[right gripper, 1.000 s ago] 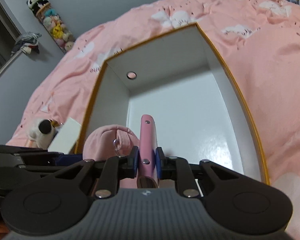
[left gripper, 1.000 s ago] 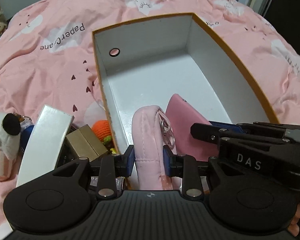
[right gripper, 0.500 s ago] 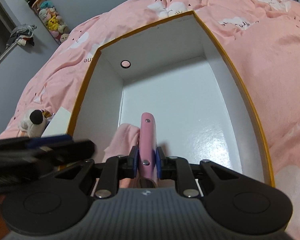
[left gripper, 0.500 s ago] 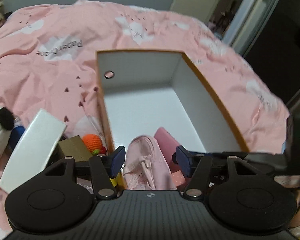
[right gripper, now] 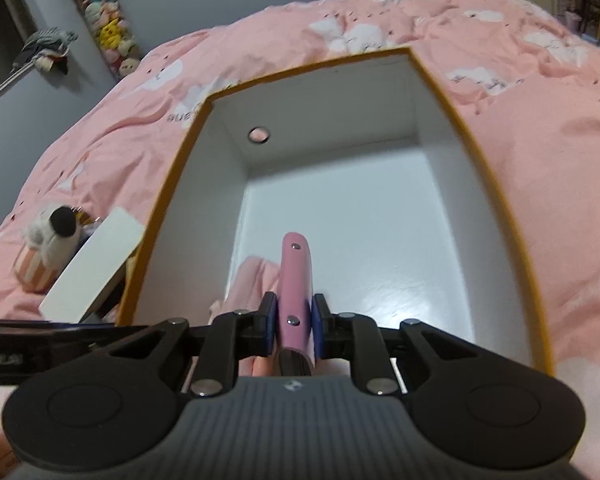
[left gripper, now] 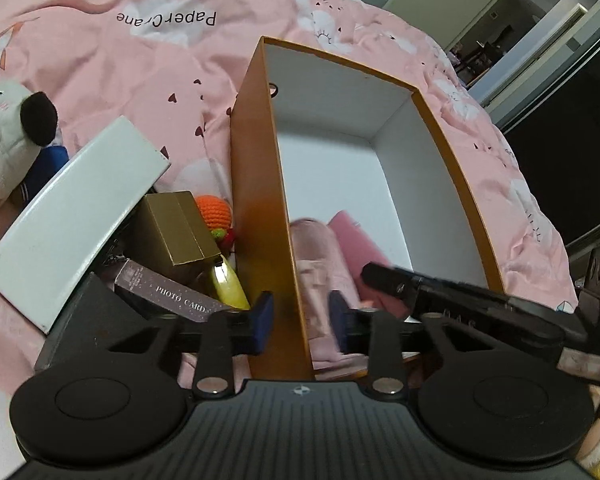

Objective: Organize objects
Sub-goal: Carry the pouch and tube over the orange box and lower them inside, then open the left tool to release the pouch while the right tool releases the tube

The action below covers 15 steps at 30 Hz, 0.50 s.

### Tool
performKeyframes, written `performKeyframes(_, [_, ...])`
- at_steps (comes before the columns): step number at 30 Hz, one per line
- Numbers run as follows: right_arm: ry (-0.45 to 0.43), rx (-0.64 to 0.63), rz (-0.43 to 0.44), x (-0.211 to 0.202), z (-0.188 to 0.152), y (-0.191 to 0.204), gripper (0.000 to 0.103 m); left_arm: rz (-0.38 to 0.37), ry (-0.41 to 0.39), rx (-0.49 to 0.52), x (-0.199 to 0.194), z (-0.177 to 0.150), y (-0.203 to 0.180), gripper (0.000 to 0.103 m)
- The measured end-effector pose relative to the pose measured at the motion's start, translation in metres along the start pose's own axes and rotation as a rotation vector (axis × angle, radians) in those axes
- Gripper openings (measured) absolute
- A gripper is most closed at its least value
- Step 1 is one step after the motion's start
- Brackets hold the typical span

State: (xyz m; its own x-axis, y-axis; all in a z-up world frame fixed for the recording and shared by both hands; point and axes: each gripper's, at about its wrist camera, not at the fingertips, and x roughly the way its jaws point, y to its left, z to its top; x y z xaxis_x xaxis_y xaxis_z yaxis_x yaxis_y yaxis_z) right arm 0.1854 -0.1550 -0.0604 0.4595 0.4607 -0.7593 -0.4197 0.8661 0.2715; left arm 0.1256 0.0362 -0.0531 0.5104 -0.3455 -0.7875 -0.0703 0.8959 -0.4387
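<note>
Left gripper (left gripper: 300,316): jaws have just been closing; they now straddle the near end of the box's left wall (left gripper: 268,216), one pad outside the box, one inside. Whether the pads press on the cardboard cannot be told; a gap shows on the inner side.

Right gripper (right gripper: 293,322): jaws clamped on a slim pink wallet (right gripper: 296,280), held on edge, low inside the box (right gripper: 496,216) at its near end, its far tip pointing toward the box's far wall.

Box: orange outside, white inside, open on a pink bedspread (right gripper: 540,112). A round hole (right gripper: 259,135) is in the far wall. The floor beyond the wallet is bare white.

Inside the box, just left of the wallet against the left wall: a soft pink pouch (left gripper: 320,272), blurred.

Outside the box, along its left wall: a gold carton (left gripper: 176,228), an orange knitted ball (left gripper: 214,212), a "PHOTO CARD" pack (left gripper: 168,292), a yellow piece (left gripper: 228,284), a white flat box (left gripper: 76,216), and furthest left a plush toy (left gripper: 8,136).
</note>
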Motion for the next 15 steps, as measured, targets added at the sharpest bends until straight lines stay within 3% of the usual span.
performKeyframes(2, [0.005,-0.045,0.022,-0.002,-0.003,0.012,0.019,-0.003,0.001,-0.006,0.0,0.0,0.0,0.019])
performKeyframes(6, [-0.021,-0.293,-0.082,-0.007,-0.013,0.048,0.019,0.0,0.008,-0.015,-0.001,-0.002,0.0,0.015])
performKeyframes(11, [0.006,-0.388,-0.107,-0.008,-0.017,0.057,0.019,-0.012,0.023,-0.013,-0.004,-0.01,-0.008,0.015])
performKeyframes(15, [0.072,-0.372,-0.098,0.005,-0.019,0.05,0.02,-0.011,0.027,-0.042,-0.002,-0.012,-0.004,0.015])
